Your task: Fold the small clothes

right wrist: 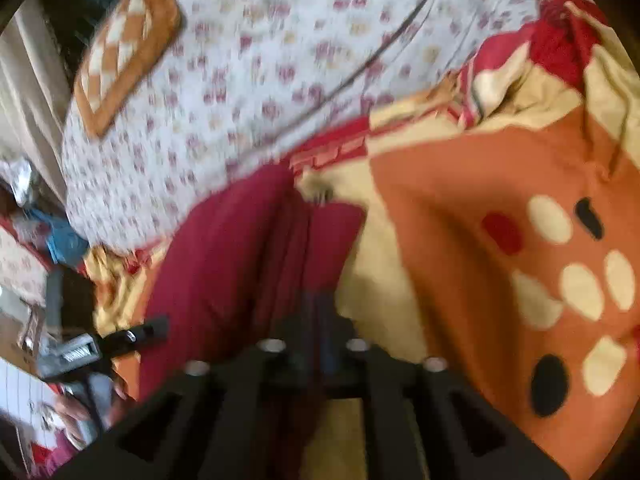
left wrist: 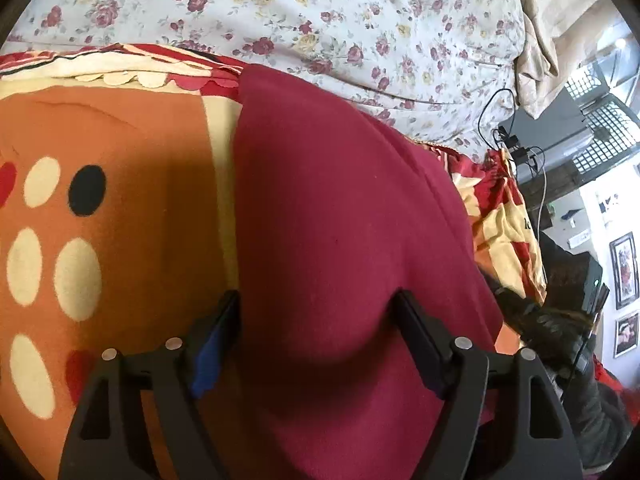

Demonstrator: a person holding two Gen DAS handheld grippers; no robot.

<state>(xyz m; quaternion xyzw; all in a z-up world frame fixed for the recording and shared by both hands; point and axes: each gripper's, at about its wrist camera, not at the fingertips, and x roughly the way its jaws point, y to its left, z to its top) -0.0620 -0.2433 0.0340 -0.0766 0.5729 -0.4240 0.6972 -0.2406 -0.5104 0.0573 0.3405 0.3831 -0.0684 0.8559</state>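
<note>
Looking through left wrist: left gripper (left wrist: 318,320) jaws spread wide, maroon garment (left wrist: 340,208) bulging between them, draped from 12 to 6 o'clock over the orange dotted blanket (left wrist: 120,152). Floral sheet (left wrist: 320,12) at 12. Right wrist, blurred: right gripper (right wrist: 320,320) fingers pressed together, pinching maroon garment (right wrist: 240,248) edge; blanket (right wrist: 480,200) at 3.

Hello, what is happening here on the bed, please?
A person is folding a maroon garment on an orange dotted blanket. The left gripper is open, its fingers on either side of the cloth. The right gripper is shut on the maroon garment, whose cloth bunches there. That view is blurred.
</note>
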